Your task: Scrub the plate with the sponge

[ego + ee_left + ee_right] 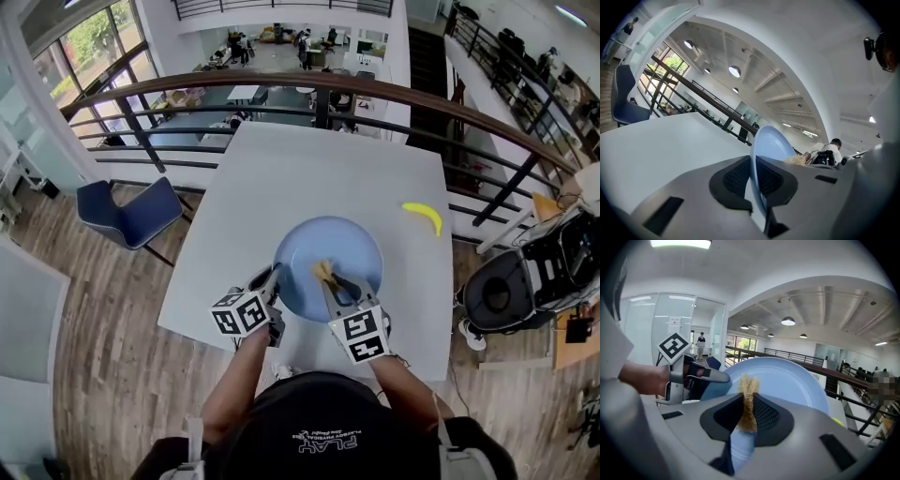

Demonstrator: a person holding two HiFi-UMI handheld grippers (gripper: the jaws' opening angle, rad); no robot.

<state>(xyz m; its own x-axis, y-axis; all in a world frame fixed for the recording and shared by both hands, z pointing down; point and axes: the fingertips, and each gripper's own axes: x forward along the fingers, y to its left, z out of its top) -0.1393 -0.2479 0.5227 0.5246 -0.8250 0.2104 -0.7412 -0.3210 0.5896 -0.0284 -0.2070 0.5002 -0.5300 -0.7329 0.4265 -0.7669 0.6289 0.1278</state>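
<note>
A light-blue plate [337, 246] is over the near part of the white table [281, 178]. My left gripper [269, 284] is shut on the plate's left rim; in the left gripper view the rim [771, 145] runs edge-on between the two black pads. My right gripper [332, 279] is shut on a straw-coloured fibrous sponge [323, 272], which is over the plate's near inner face. In the right gripper view the sponge [749, 399] stands pinched between the pads, with the plate [797, 380] behind it and the left gripper [693, 376] at the plate's left edge.
A yellow banana [423, 217] lies near the table's right edge. A dark railing [375, 89] curves behind the table's far edge. A blue chair [131, 214] stands on the wooden floor to the left. A black device [502, 291] sits on the floor at the right.
</note>
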